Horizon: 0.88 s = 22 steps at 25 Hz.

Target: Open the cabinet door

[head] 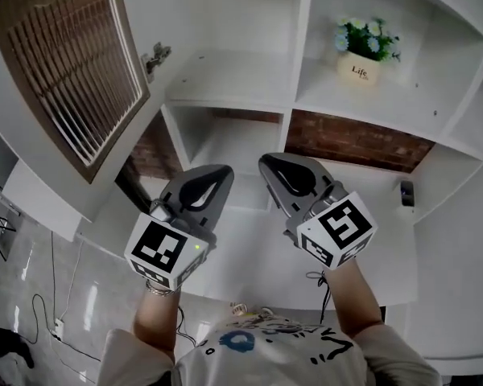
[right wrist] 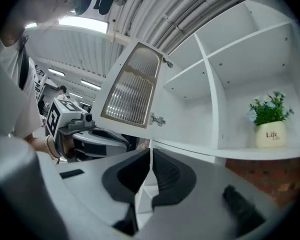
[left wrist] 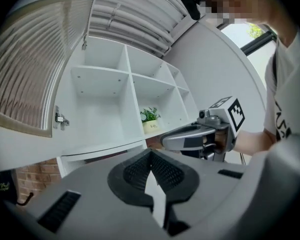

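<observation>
**Two idle grippers, one open door: the risks are bumps and swing-back**

Both grippers hang low in front of the shelves (head: 240,95), side by side and near each other. The left gripper (left wrist: 151,159) has its fingers (left wrist: 134,173) pressed together with nothing between them. The right gripper (right wrist: 150,158) is the same, closed and empty. Neither touches the cabinet.

The door (head: 64,63) stands wide open, up and to the left, with its ribbed glass panel angled well away from the compartment it covers. The task looks done, or nearly so.

Most of the remaining risk seems to come from the door being unheld. If its hinge (head: 155,57) has a spring or sits loose, the door could drift back. Nothing in these views shows whether it would.

The left gripper sits below the door's lower edge, so a careless lift could knock that edge. That might jolt the hinge or slam the panel. Pushing the door further than it swings would strain the same hinge.

A wide sweep with the right gripper could reach the pot (head: 360,69) on the upper right shelf and tip it.
</observation>
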### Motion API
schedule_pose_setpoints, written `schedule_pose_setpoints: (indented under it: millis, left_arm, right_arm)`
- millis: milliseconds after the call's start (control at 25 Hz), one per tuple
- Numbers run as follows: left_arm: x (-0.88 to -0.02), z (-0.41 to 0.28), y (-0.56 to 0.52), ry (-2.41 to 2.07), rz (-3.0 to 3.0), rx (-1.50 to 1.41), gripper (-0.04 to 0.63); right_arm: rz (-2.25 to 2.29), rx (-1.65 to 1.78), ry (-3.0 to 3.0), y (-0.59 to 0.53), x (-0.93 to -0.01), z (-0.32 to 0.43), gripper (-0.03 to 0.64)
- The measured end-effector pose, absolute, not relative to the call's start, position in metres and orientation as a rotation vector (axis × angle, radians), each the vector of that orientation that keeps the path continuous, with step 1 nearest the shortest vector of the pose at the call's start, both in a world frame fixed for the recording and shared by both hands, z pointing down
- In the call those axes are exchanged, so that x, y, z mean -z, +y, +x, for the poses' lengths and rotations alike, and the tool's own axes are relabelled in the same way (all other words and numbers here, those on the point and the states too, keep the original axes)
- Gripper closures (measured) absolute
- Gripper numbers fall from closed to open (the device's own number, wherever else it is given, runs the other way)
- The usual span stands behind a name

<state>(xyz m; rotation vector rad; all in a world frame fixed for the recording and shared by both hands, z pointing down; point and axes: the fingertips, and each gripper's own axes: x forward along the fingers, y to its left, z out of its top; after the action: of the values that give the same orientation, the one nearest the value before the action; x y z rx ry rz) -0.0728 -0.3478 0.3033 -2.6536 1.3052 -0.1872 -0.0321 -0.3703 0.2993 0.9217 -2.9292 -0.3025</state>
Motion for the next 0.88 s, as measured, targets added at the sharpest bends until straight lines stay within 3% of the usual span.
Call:
schedule_pose_setpoints:
  millis: [880]
  left_arm:
    - [-0.415, 0.001, -0.336, 1.069, -2.949, 0.209, 0.58]
  right_arm:
    - [1.121, 0.03, -2.789, -0.35, -0.415, 0.045, 0.588]
